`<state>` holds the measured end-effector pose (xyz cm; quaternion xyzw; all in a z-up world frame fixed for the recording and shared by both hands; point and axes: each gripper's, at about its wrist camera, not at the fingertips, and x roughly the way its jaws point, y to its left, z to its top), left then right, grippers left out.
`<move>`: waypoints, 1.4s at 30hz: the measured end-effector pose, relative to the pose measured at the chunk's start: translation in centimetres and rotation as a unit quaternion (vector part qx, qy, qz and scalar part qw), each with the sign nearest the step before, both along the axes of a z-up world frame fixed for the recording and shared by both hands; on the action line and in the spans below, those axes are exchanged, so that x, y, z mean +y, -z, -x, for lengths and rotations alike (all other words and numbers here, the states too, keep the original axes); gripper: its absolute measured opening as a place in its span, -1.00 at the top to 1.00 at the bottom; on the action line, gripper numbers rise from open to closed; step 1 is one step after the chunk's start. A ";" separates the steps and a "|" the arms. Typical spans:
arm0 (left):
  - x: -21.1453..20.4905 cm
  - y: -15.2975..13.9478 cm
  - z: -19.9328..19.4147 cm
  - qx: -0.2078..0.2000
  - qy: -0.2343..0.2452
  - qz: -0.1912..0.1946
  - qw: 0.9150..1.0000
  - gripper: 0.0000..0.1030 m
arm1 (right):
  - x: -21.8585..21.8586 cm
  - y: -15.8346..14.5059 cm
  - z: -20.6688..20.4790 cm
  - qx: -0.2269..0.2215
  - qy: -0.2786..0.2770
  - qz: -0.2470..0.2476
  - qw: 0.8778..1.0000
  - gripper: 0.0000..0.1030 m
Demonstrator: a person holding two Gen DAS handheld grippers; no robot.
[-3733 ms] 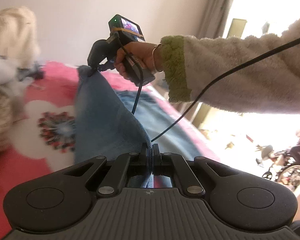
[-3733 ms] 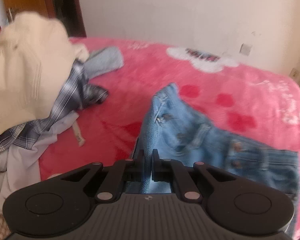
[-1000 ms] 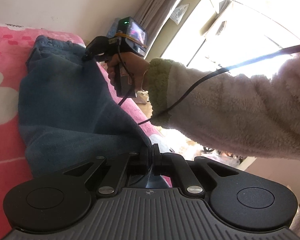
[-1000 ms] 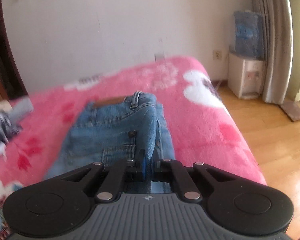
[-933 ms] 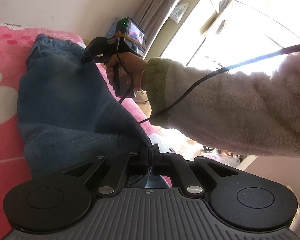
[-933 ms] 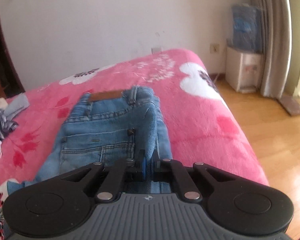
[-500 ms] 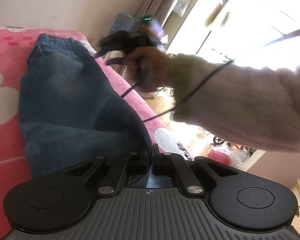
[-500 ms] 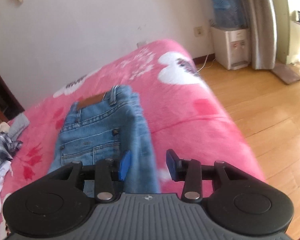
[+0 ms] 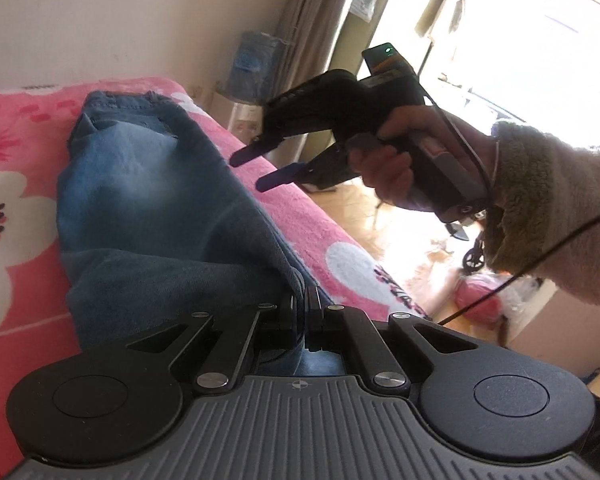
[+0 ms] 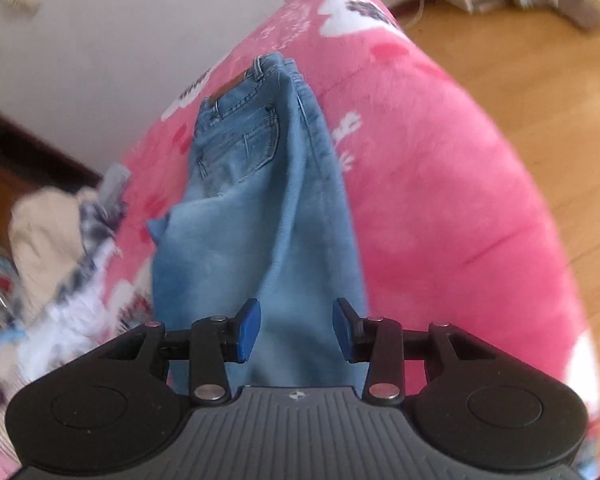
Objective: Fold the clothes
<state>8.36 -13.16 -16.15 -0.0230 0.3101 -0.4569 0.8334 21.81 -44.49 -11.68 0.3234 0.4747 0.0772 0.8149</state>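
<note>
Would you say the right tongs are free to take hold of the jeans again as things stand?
Probably yes: the right tongs stand open with nothing between them, and the jeans lie directly ahead on the pink blanket with nothing in between.

Two handheld grippers, one clamped, one spread

The left gripper [image 9: 304, 300] has its jaws pressed together; the right gripper [image 9: 266, 168], gripped by a hand [image 9: 396, 168] in a fleecy sleeve [image 9: 556, 216], stands apart-jawed.

Faded blue jeans [image 10: 260, 184] — pink blanket [image 10: 440, 200] with white flowers.
</note>
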 end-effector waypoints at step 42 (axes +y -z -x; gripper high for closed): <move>-3.6 0.2 1.2 0.043 0.026 -0.054 0.997 -0.17 | -0.4 2.9 -0.4 -0.035 -0.014 0.061 0.997 0.79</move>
